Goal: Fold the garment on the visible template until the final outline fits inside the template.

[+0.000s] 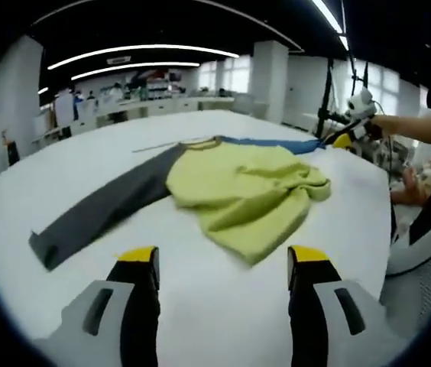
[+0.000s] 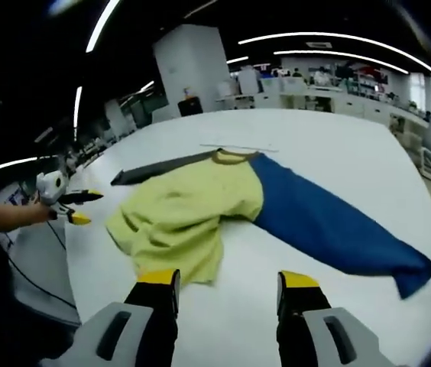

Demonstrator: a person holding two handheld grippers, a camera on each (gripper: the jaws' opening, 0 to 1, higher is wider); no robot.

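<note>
A long-sleeved garment lies crumpled on the white table (image 1: pixel 215 306). Its yellow-green body (image 1: pixel 238 187) is bunched, with a grey sleeve (image 1: pixel 101 210) stretched out to the left and a blue sleeve (image 1: pixel 277 143) behind it. My left gripper (image 1: pixel 223 264) hovers open short of the hem, holding nothing. In the right gripper view the body (image 2: pixel 185 214) is in the middle, the blue sleeve (image 2: pixel 330 222) runs right and the grey sleeve (image 2: pixel 158 168) runs back left. My right gripper (image 2: pixel 228 284) is open and empty near the body's edge. The left gripper (image 2: pixel 74 206) shows at the left, jaws apart.
A thin pale strip (image 2: pixel 238 147) lies on the table just beyond the collar. The right gripper (image 1: pixel 349 134) and a person's arm (image 1: pixel 406 126) are at the table's far right edge. Desks and pillars stand in the background.
</note>
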